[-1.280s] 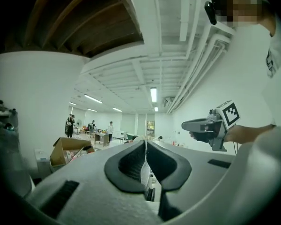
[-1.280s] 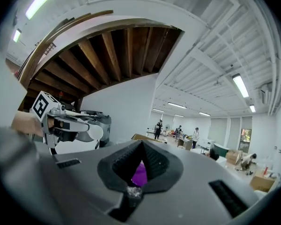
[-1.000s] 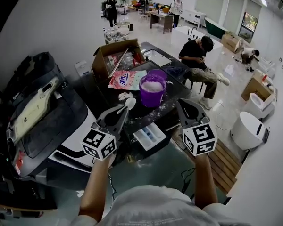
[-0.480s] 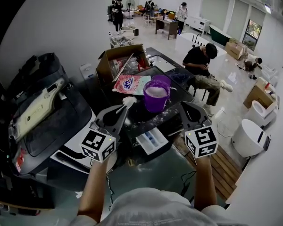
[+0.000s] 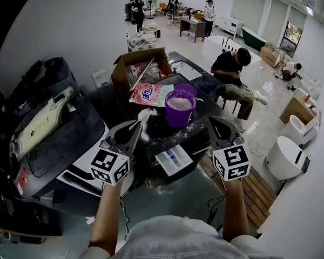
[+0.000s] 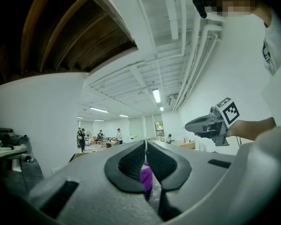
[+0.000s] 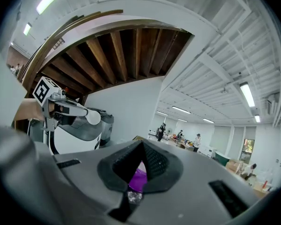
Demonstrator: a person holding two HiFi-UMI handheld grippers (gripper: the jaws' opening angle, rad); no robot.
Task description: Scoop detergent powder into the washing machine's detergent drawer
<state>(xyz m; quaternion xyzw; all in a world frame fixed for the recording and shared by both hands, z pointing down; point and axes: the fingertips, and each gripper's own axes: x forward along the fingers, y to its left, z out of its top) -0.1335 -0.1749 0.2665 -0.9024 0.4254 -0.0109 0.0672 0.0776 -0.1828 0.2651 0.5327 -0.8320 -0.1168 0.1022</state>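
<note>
Two grippers, both pointing up-frame over the dark washer top (image 5: 197,127). Left gripper (image 5: 135,129): jaws clamped on the thin handle of the one white scoop (image 5: 144,115). The scoop bowl sits centre frame, just left of the bucket and up-frame of the drawer, not over it. The left gripper view shows the pads pressed together on a thin white edge, and the right gripper view shows the round white bowl sticking out of that gripper at upper left. Right gripper (image 5: 213,124): pads meet at the tips with nothing between them, only purple visible behind. One purple bucket (image 5: 179,111) at centre, filled with white powder, and some powder is spilled on the top near it. One detergent drawer (image 5: 173,159) is pulled out at lower centre, between the two grippers, with blue showing inside. One pink-and-white detergent bag (image 5: 150,93) lies flat, touching the bucket's upper left. One open cardboard box (image 5: 136,69) stands beyond the bag. One seated person (image 5: 232,77) is right of the bucket. The standing figures at the top are too small to count.
</note>
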